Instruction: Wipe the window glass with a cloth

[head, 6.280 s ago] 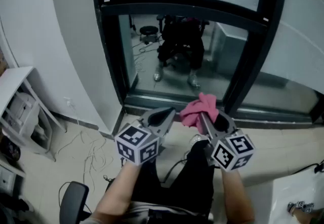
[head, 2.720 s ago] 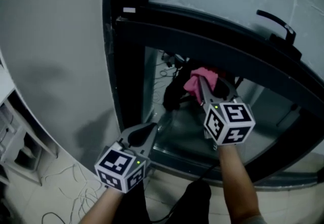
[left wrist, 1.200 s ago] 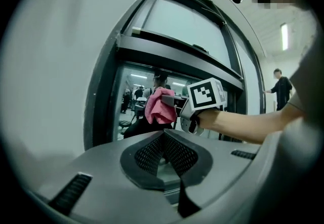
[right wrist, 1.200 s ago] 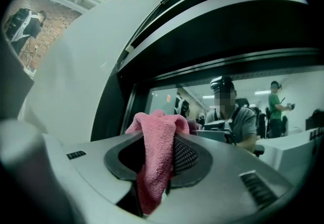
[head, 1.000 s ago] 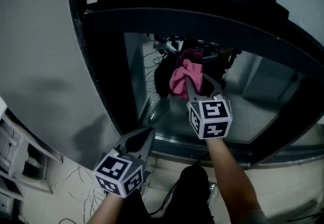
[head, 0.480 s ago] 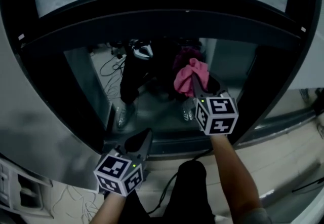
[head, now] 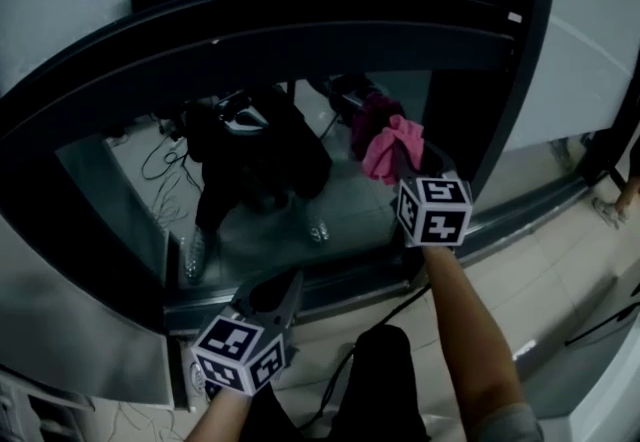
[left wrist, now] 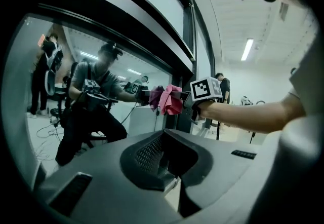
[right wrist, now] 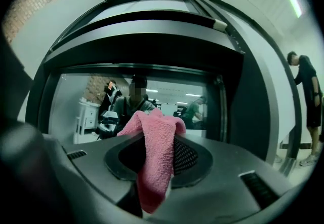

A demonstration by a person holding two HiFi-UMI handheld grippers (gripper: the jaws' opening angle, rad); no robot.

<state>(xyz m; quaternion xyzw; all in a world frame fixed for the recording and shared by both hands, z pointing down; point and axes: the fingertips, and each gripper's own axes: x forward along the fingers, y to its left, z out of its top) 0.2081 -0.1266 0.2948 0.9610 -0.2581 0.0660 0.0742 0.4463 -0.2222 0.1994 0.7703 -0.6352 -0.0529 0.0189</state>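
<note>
Pink cloth (head: 392, 148); black window frame (head: 300, 30); black-white checked marker cube (head: 434, 211).

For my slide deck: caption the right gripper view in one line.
Right gripper clamps a pink cloth, facing the dark-framed window glass.

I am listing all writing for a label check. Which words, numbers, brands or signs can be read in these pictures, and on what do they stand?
No text can be read in any view.
Right cube and left cube: only black-and-white square patterns, no letters or numbers.
White sticker on the window frame: too small to read.
Cloth: no label shows.
</note>
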